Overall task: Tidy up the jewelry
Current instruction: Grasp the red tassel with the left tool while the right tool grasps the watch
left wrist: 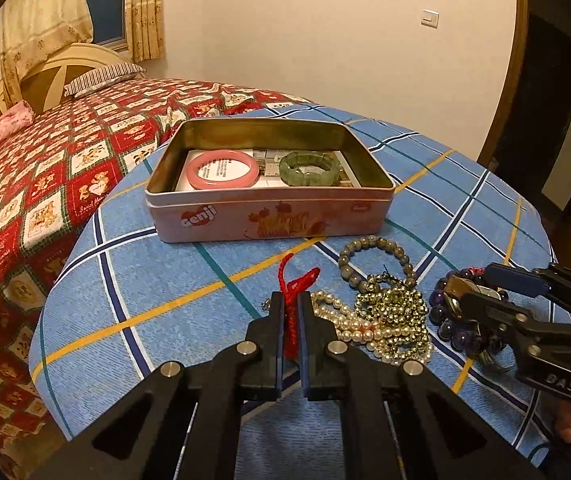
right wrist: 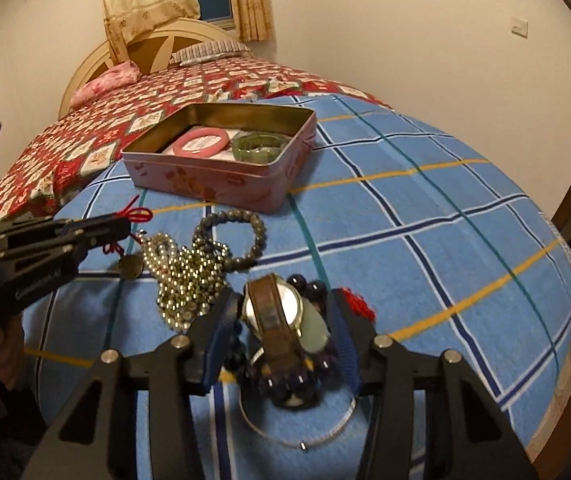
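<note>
Closest in, the left tongs (left wrist: 291,307) were clamped shut on a red cord (left wrist: 290,320) whose loops stuck up past the fingertips. Just to their right lay a heap of pearl and gold bead strands (left wrist: 385,320) and a grey bead bracelet (left wrist: 373,260) on the blue checked bedspread (left wrist: 165,280). The right tongs (right wrist: 281,320) straddled a wristwatch (right wrist: 273,312) resting on dark purple beads (right wrist: 305,376), jaws partly apart, with no pad clearly pressing it. Farther back stood a pink tin (left wrist: 269,220) holding a pink bangle (left wrist: 223,168) and a green bracelet (left wrist: 309,166).
</note>
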Demonstrator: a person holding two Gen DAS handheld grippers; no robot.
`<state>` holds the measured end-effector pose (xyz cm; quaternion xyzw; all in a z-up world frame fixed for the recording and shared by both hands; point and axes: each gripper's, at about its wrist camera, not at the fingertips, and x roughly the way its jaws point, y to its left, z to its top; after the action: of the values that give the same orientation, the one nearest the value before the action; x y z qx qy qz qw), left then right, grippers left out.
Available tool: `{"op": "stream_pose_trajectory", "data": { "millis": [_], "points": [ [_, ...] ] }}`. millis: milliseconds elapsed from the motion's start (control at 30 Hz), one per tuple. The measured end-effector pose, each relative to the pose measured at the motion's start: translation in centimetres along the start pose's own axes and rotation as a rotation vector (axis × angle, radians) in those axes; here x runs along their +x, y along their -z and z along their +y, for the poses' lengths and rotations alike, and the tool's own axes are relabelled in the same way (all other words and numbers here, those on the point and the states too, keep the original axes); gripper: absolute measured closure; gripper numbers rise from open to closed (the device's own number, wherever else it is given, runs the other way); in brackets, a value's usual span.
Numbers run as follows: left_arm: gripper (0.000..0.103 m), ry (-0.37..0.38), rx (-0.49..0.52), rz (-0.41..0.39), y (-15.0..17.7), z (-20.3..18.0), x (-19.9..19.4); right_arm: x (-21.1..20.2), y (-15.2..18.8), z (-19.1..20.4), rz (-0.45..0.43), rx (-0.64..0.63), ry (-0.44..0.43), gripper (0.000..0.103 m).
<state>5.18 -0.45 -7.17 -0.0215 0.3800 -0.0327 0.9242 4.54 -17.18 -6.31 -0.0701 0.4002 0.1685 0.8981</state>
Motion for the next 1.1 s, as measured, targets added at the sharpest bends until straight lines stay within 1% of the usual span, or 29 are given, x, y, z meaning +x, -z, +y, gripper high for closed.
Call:
{"op": "stream_pose_trajectory", "data": {
  "millis": [133,300,400,500,567,600,633,867,900,933,1000,1100],
  "points": [
    [0.098,0.005,-0.002,0.008,0.1,0.0,0.2,0.9,0.0,0.5,0.025,-0.023,0.005,0.054],
    [0.098,0.011,0.0,0.008,0.2,-0.1,0.1,0.8,0.2,0.4,0.033,-0.032,0.007,0.054],
    [0.098,0.013,-0.002,0.009,0.2,-0.1,0.2,0.9,0.2,0.8,0.038,-0.066,0.025,0.053],
    [0.098,0.015,-0.001,0.009,0.2,-0.2,0.2,1.2,0.1,0.7,0.052,-0.067,0.019,0.055],
    [0.098,0.015,-0.001,0.008,0.2,-0.2,0.2,1.3,0.1,0.5,0.057,-0.059,0.014,0.059],
    [0.098,0.015,-0.001,0.007,0.2,-0.3,0.2,1.3,0.1,0.6,0.057,-0.061,0.012,0.071],
    [0.098,0.016,-0.003,0.006,0.2,-0.3,0.1,1.3,0.2,0.7,0.055,-0.067,0.017,0.073],
    [0.098,0.024,-0.009,-0.018,-0.3,-0.3,-0.9,0.7,0.4,0.1,0.041,-0.028,-0.003,0.075],
    [0.098,0.024,-0.009,-0.022,-0.4,-0.2,-1.0,0.6,0.4,0.1,0.039,-0.027,-0.003,0.076],
    [0.098,0.025,-0.01,-0.026,-0.5,-0.2,-1.2,0.4,0.3,0.1,0.033,-0.026,-0.001,0.08],
    [0.098,0.025,-0.009,-0.031,-0.6,-0.2,-1.4,-0.1,0.2,0.0,0.018,-0.022,-0.002,0.083],
    [0.098,0.025,-0.007,-0.024,-0.6,-0.2,-1.4,-0.4,0.1,0.1,0.007,-0.022,-0.004,0.085]
  ]
}}
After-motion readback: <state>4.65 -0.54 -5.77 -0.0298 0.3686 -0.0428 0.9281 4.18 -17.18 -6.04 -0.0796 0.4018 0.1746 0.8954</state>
